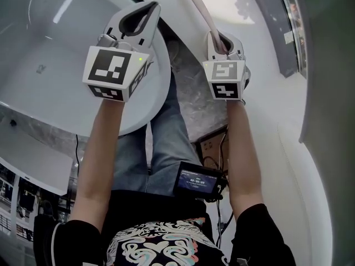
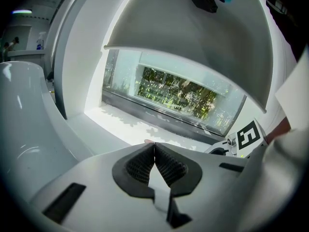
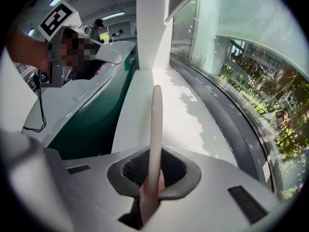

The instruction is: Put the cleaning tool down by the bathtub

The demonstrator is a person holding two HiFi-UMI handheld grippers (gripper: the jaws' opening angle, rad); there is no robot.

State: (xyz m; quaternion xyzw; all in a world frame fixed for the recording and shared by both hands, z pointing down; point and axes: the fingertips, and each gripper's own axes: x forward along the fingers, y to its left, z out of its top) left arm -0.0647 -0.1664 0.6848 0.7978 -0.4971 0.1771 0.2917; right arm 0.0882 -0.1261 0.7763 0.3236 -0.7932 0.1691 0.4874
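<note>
Cleaning tool (image 3: 155, 124): one, only its pale pink handle shows, and the head view cuts it off at the top edge. Long axis runs straight ahead out of the right gripper (image 3: 155, 173), jaws clamped on it, above the white ledge (image 3: 193, 120) between bathtub (image 1: 50, 54) and window (image 3: 251, 66). Left gripper (image 2: 154, 151) is over the tub rim, jaws together, nothing in them

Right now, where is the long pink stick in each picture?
Head view: the pink stick runs from the right gripper up to the top edge.
Left gripper view: I cannot find it there.
Right gripper view: the pink stick is in the middle, clamped between the jaws.
Shared landmark: the white ledge, seen in all three.
</note>
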